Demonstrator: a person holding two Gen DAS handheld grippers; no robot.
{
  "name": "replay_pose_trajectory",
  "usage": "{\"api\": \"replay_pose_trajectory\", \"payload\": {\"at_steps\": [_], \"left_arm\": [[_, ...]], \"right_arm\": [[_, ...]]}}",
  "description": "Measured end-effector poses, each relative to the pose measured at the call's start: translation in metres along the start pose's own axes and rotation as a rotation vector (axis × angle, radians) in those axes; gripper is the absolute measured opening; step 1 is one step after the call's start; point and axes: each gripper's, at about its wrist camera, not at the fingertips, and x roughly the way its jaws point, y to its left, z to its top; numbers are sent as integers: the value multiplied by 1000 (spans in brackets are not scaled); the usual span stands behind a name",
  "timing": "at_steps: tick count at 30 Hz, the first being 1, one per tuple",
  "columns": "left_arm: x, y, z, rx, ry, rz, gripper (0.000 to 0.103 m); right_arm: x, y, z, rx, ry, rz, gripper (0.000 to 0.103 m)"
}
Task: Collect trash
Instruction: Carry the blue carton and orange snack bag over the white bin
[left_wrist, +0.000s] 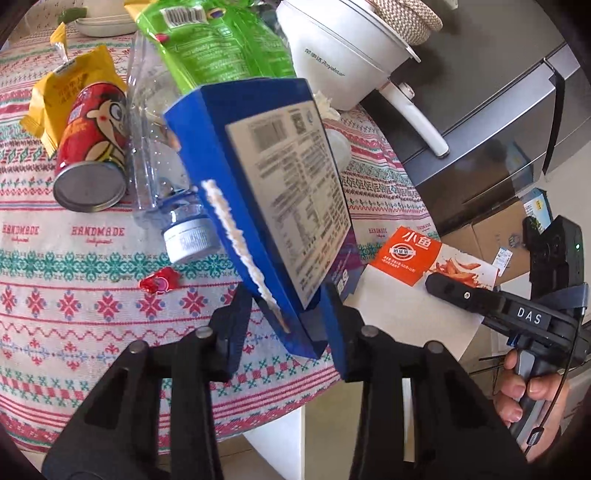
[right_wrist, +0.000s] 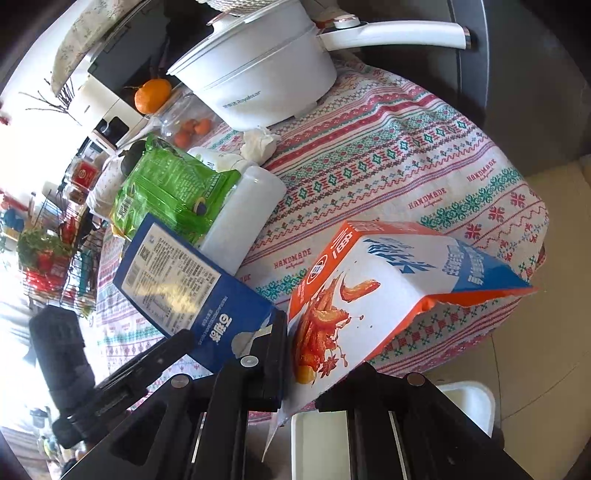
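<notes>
Left gripper (left_wrist: 291, 328) clamps the blue carton (left_wrist: 266, 192) by its bottom end above the counter's (left_wrist: 74, 295) edge, right gripper (right_wrist: 301, 373) pinches the orange-and-white bag (right_wrist: 388, 284) there too, both light, crushable, best gripped near stiff edges.

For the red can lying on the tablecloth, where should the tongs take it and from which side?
Grip the red can across its round body, mid-length, coming from above. It lies on its side with its metal end toward the camera; the clear bottle crowds one flank and the yellow wrapper the other, so side approaches look cramped.
</notes>
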Motion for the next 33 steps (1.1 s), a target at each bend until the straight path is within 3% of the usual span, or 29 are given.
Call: {"api": "replay_pose_trajectory", "payload": {"at_steps": [3, 10, 23, 27, 31, 33], "left_arm": [[-8, -7, 1, 12, -26, -25, 33], [-34, -34, 1, 150, -67, -6, 29], [-57, -49, -24, 285, -7, 7, 25], [-48, -46, -28, 296, 34, 44, 25], [-43, -49, -25, 310, 44, 56, 25], [-41, -51, -23, 325, 50, 65, 25]], "right_arm": [[0, -2, 0, 2, 7, 18, 11], [-21, 3, -2, -30, -44, 12, 7], [-60, 11, -27, -153, -90, 12, 5], [-50, 0, -32, -136, -42, 28, 8], [-38, -5, -29, -114, -4, 41, 22], [-32, -7, -27, -98, 6, 40, 22]]}}
